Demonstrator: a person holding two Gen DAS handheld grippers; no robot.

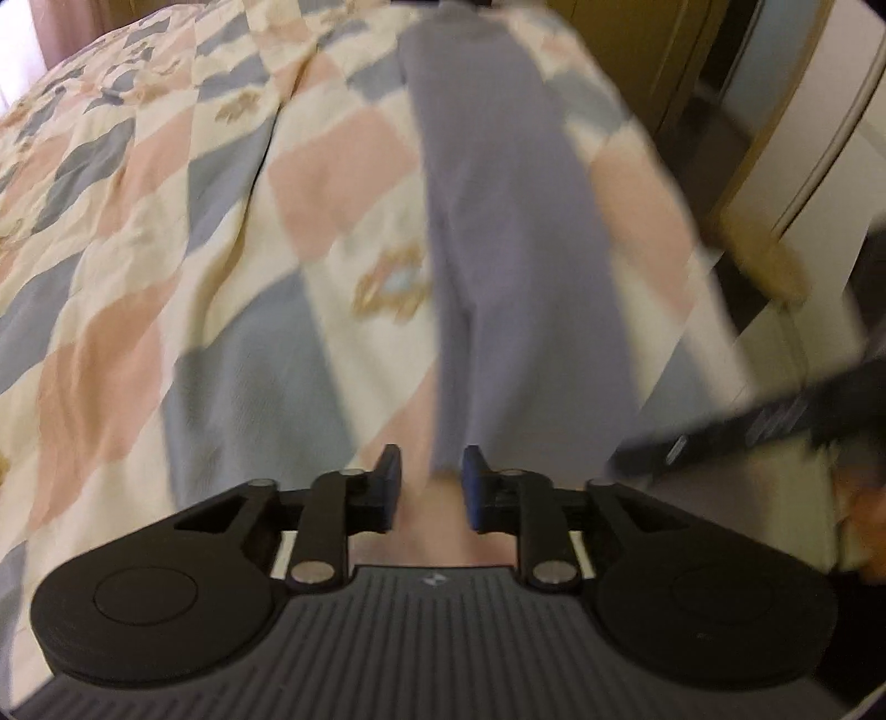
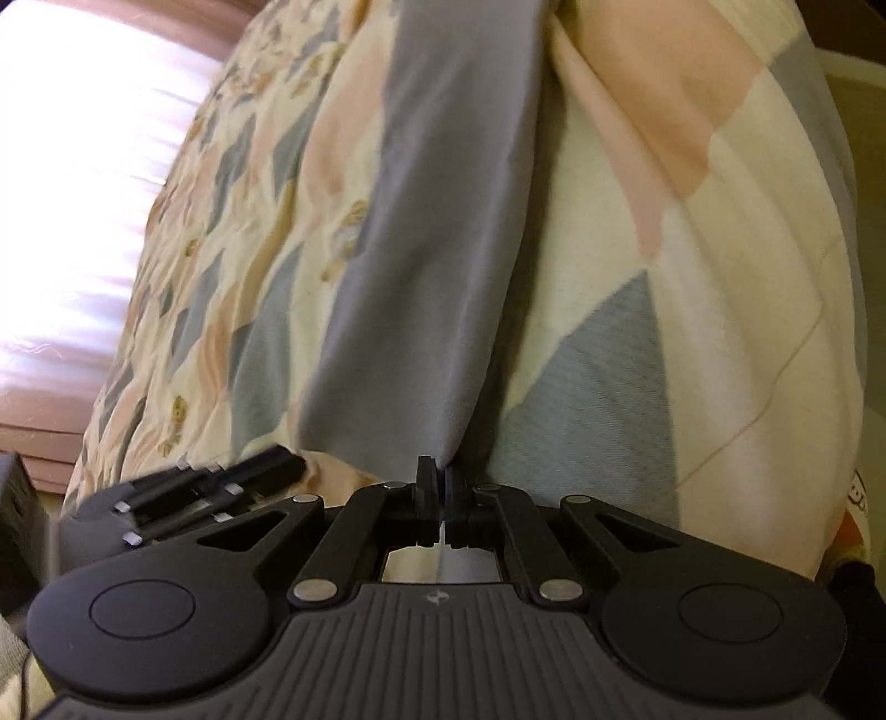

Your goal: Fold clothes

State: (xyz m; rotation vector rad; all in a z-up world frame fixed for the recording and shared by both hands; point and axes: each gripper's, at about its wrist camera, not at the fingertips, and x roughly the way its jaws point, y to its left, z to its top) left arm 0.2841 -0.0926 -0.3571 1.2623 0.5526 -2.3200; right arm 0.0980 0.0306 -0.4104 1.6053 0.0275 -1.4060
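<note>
- Bedroom scene: a quilt [image 1: 194,232] in cream, pink and blue-grey diamonds covers the bed and serves as the folding surface. Bright curtained window [image 2: 72,183] beyond the quilt's far side; wooden furniture [image 1: 637,50] off its right edge.
- Garment [image 1: 515,221]: a long, narrow strip of lavender-grey cloth, lying lengthwise down the quilt from its far end to the near edge. Blurred, so I cannot tell what kind of clothing it is or how many layers it has.
- Right gripper [image 2: 441,487]: jaws pinched nearly together on the near end of the garment [image 2: 432,249]; cloth runs taut from the fingers up across the quilt [image 2: 692,332]. Likely held so to keep the strip straight and under tension.
- Left gripper [image 1: 429,484]: jaws parted to a moderate gap, the garment's near corner lying just ahead of and between the fingertips, not visibly clamped. The gap frames the hem, as suits either taking or letting go of it.
- Seen from the right wrist, the left gripper [image 2: 216,487] sits just beside the right one at the quilt's near edge, both at the same end of the garment.
- Judgement: narrow strip fits a garment folded lengthwise awaiting a crosswise fold, or one merely stretched out. Motion blur prevents more.
</note>
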